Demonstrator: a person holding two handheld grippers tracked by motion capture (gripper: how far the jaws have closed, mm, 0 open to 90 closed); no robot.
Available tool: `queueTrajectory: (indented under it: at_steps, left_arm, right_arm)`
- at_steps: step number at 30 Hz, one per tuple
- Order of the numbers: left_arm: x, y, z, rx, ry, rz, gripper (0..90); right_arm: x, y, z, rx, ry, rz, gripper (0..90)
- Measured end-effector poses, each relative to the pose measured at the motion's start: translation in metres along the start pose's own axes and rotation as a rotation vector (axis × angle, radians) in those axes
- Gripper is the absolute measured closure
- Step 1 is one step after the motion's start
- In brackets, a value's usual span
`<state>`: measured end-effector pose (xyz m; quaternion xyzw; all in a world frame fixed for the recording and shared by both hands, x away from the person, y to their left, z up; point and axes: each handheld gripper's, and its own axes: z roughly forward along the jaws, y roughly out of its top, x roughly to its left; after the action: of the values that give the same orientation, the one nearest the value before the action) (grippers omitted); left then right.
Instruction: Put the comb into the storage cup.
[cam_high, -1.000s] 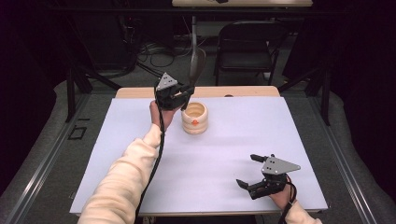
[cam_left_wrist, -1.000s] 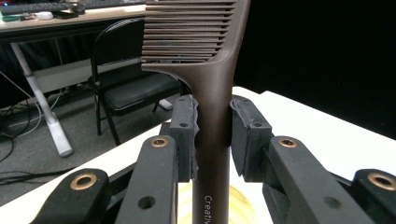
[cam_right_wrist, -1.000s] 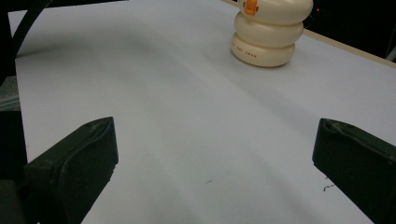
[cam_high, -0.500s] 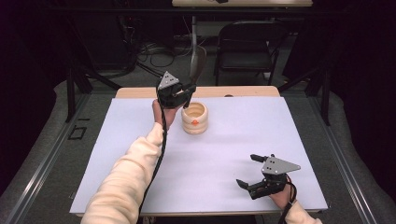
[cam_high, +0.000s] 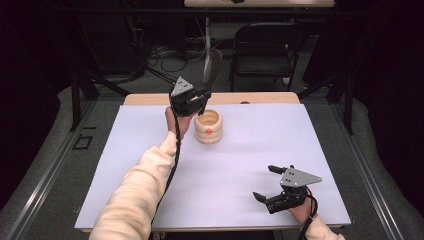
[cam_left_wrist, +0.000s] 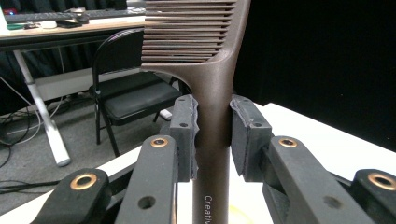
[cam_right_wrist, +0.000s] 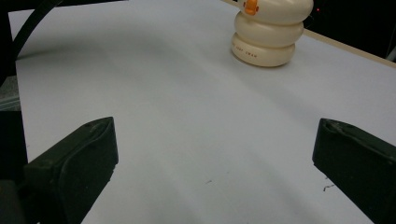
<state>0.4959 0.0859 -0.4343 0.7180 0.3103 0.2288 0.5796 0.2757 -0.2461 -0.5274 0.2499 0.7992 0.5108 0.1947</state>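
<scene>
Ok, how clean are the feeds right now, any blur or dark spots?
High view: room dark, white table evenly lit. Left gripper view: comb handle and pads sharp, chair behind softer. Right gripper view: near jaws blurred, cream holder clearer, cropped at the top.

Cream sleeve (cam_high: 135, 195) is showing; black grippers are wearing grey three-cornered plates (cam_high: 299, 177), brass-ringed screws (cam_left_wrist: 84, 181), trailing black cable (cam_high: 172, 155).

White table (cam_high: 240, 165) across the middle, with a bare wooden strip (cam_high: 150, 98) along the far edge at 12 o'clock. Past it at 1 o'clock, a black folding chair (cam_high: 265, 50), seat turned toward the table. At 11 o'clock, tangled cables (cam_high: 160, 52) on grey floor. At 12 o'clock, topmost, a pale desk (cam_high: 260, 3) on a white leg (cam_high: 207, 30).
</scene>
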Motion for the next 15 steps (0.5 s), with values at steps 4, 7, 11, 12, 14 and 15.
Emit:
queueTrajectory:
  at_steps: [4, 7, 11, 12, 14, 15]
  left_arm:
    - [-0.001, -0.001, 0.003, -0.014, -0.005, -0.003, 72.7]
    - [-0.001, -0.003, 0.006, -0.022, -0.006, -0.005, 72.7]
    - [-0.002, -0.005, 0.009, -0.028, -0.004, -0.009, 72.7]
    - [-0.002, -0.006, 0.009, -0.025, -0.005, -0.01, 72.7]
    - [-0.002, -0.007, 0.011, -0.032, -0.006, -0.01, 72.7]
    - [-0.002, -0.008, 0.011, -0.033, -0.004, -0.015, 72.7]
  right_arm:
    - [0.0, 0.0, 0.0, 0.002, -0.001, 0.005, 0.0]
    - [0.0, 0.0, 0.0, 0.001, 0.0, 0.005, 0.0]
    - [0.0, 0.0, 0.0, 0.0, 0.001, 0.006, 0.0]
    - [0.0, 0.0, 0.0, 0.0, 0.001, 0.007, 0.0]
    - [0.0, 0.0, 0.0, 0.001, 0.001, 0.006, 0.0]
    - [0.0, 0.0, 0.0, 0.001, 0.002, 0.007, 0.0]
